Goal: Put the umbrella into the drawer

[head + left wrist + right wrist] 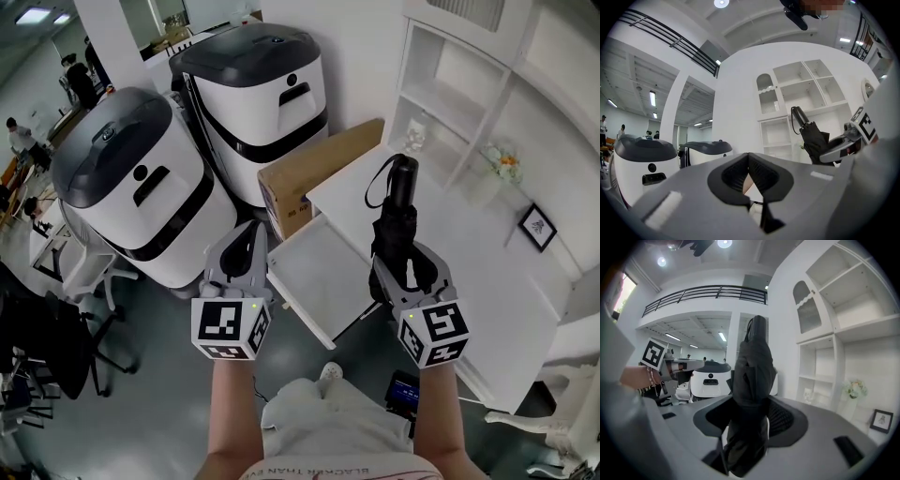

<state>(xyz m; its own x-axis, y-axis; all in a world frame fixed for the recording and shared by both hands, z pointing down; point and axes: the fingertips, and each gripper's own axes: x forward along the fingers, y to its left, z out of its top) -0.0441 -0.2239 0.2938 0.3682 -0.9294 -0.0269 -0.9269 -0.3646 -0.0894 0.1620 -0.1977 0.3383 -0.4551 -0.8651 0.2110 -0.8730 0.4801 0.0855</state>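
Observation:
A folded black umbrella point(397, 202) stands upright, handle up, in my right gripper point(411, 255), whose jaws are shut on its lower part. In the right gripper view the umbrella point(753, 364) fills the gap between the pads of that gripper point(751, 401). Just left of and below it, the white drawer point(317, 274) stands pulled out of the low white cabinet point(487, 300). My left gripper point(254, 230) hovers at the drawer's left edge, shut with nothing in it; its tips meet in the left gripper view point(749, 157). That view also shows the umbrella point(812, 135) to the right.
A cardboard box point(309, 167) leans behind the drawer. Two large white and grey machines point(141, 192) point(255, 86) stand to the left. White shelves point(450, 89), flowers point(506, 165) and a small picture frame point(537, 228) are on the right. A black office chair point(47, 347) stands at lower left.

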